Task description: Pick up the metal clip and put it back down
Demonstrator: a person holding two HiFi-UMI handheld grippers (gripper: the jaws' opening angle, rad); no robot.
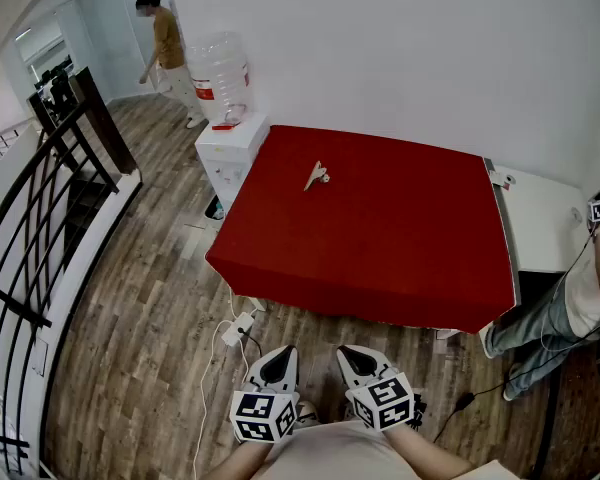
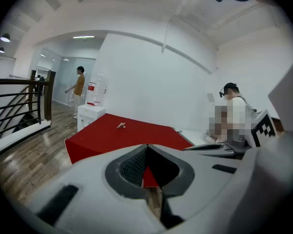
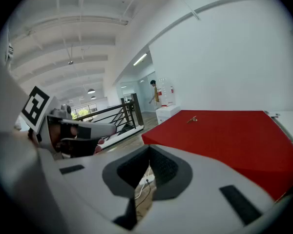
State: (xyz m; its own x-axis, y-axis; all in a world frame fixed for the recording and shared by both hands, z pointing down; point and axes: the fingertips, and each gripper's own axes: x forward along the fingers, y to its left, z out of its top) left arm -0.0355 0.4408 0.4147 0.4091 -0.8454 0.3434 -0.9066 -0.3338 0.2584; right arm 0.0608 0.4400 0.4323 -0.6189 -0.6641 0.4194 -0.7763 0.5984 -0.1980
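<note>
Nothing was picked yet, I judged. The left gripper (image 1: 278, 360) and right gripper (image 1: 358, 358) hung close in front of me over the wood floor, well short of the red table (image 1: 380, 258). Both pairs of jaws were pressed together with nothing between them. The metal clip (image 1: 318, 175) lay alone on the cloth towards the far left of the table, untouched. The next move, as I read it, called for walking up, opening one pair of jaws and coming down over the clip. The only container was the big clear water bottle (image 1: 220, 73) on its white stand (image 1: 230, 146) beside the table's far left corner. I couldn't tell how full it was.
</note>
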